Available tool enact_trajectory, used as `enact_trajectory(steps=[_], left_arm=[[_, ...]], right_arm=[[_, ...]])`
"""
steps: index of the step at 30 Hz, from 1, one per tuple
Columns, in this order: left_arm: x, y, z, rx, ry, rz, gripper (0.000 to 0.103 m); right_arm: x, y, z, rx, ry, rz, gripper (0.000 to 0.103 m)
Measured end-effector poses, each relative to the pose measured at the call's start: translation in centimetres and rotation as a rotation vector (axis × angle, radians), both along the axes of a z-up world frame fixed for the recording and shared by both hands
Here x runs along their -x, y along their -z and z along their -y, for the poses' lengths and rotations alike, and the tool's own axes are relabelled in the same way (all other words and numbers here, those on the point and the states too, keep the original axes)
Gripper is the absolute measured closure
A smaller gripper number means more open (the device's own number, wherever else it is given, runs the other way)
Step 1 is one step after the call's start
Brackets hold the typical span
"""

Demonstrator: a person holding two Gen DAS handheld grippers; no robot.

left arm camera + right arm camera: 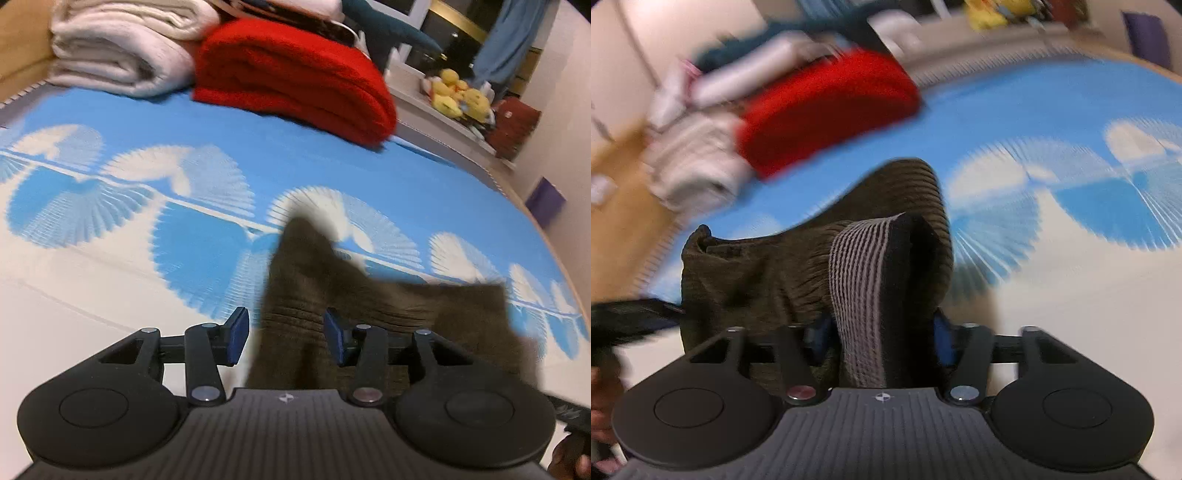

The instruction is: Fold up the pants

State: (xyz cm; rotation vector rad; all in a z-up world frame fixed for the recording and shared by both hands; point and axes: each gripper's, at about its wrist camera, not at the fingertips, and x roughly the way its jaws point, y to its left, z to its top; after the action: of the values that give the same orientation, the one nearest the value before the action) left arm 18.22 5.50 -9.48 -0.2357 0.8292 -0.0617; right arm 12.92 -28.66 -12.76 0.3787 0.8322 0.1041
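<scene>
The dark olive-brown ribbed pants hang bunched over the blue-and-white bed sheet. My left gripper has its blue pads apart, with a fold of the pants lying between them, nearer the right pad; the left pad stands clear of the cloth. In the right wrist view the pants bunch up with the striped grey waistband showing. My right gripper has that waistband fold filling the gap between its pads. The other gripper shows blurred at the left edge.
A folded red blanket and folded white blankets lie at the far side of the bed. Yellow plush toys and a dark red box sit on a ledge beyond. The bed's right edge curves away.
</scene>
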Motion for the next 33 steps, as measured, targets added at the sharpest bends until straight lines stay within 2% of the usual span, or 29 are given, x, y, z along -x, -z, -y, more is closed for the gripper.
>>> enact_trajectory(steps=[2,3,5,7,9,10,11,12,14,16,17,18,19,20,22,25,27,29,33], left_arm=[[0.3,-0.2,-0.1,0.028,0.054,-0.010,0.054],[0.4,-0.2,0.1,0.037,0.098,-0.022,0.054],[0.8,0.3,0.8,0.036,0.169,-0.057,0.054],[0.6,1.7,1.6,0.026,0.234,-0.135,0.054],[0.6,4.2,2.8,-0.058,0.283,-0.270,0.053],[0.7,5.5,3.2,-0.136,0.291,-0.332,0.055],[1.1,6.1,3.7,-0.200,0.296,-0.341,0.056],[1.3,5.7,4.2,-0.231,0.296,-0.313,0.055],[1.6,4.5,4.2,-0.213,0.282,-0.256,0.055],[1.8,4.0,3.8,-0.165,0.273,-0.230,0.055],[1.8,4.3,3.7,-0.153,0.276,-0.248,0.055],[1.7,4.9,3.9,-0.164,0.287,-0.285,0.055],[1.9,5.7,4.3,-0.205,0.308,-0.327,0.054],[2.4,5.9,4.9,-0.260,0.333,-0.326,0.053],[3.0,5.2,5.7,-0.326,0.330,-0.282,0.048],[3.9,2.5,5.0,-0.328,0.244,-0.162,0.038],[4.8,0.1,4.8,-0.334,0.198,-0.064,0.021],[6.3,-2.5,4.8,-0.330,0.183,0.045,0.019],[9.7,-6.9,5.5,-0.376,0.147,0.155,0.017]], right_arm=[[-0.8,1.0,-0.6,0.102,0.030,-0.079,0.043],[-1.0,1.1,-0.7,0.122,0.046,-0.094,0.043],[-1.0,0.5,-0.5,0.097,0.050,-0.062,0.043],[-0.9,-0.1,-0.8,0.085,0.028,-0.029,0.044],[-1.1,0.6,-1.2,0.137,-0.008,-0.073,0.043],[-1.5,1.6,-1.6,0.192,-0.023,-0.144,0.041],[-1.3,2.5,-1.6,0.212,-0.025,-0.189,0.036],[-1.3,2.6,-1.3,0.184,-0.004,-0.200,0.036],[-1.1,1.4,-0.8,0.145,0.032,-0.164,0.040],[-0.6,0.4,-1.0,0.182,0.033,-0.111,0.040],[-0.4,0.3,-1.1,0.189,0.016,-0.105,0.040],[-0.6,0.8,-1.2,0.209,-0.009,-0.148,0.041],[-0.7,1.5,-1.4,0.231,-0.022,-0.193,0.039],[-0.5,2.1,-1.1,0.236,-0.023,-0.221,0.038],[-0.1,1.2,-0.8,0.203,-0.008,-0.202,0.038],[1.2,-1.7,-1.1,0.292,0.018,-0.103,0.038],[2.3,-3.9,-1.1,0.310,0.038,-0.015,0.037],[3.5,-6.2,-1.2,0.312,0.058,0.065,0.028],[6.5,-10.0,-1.7,0.325,0.050,0.190,0.014]])
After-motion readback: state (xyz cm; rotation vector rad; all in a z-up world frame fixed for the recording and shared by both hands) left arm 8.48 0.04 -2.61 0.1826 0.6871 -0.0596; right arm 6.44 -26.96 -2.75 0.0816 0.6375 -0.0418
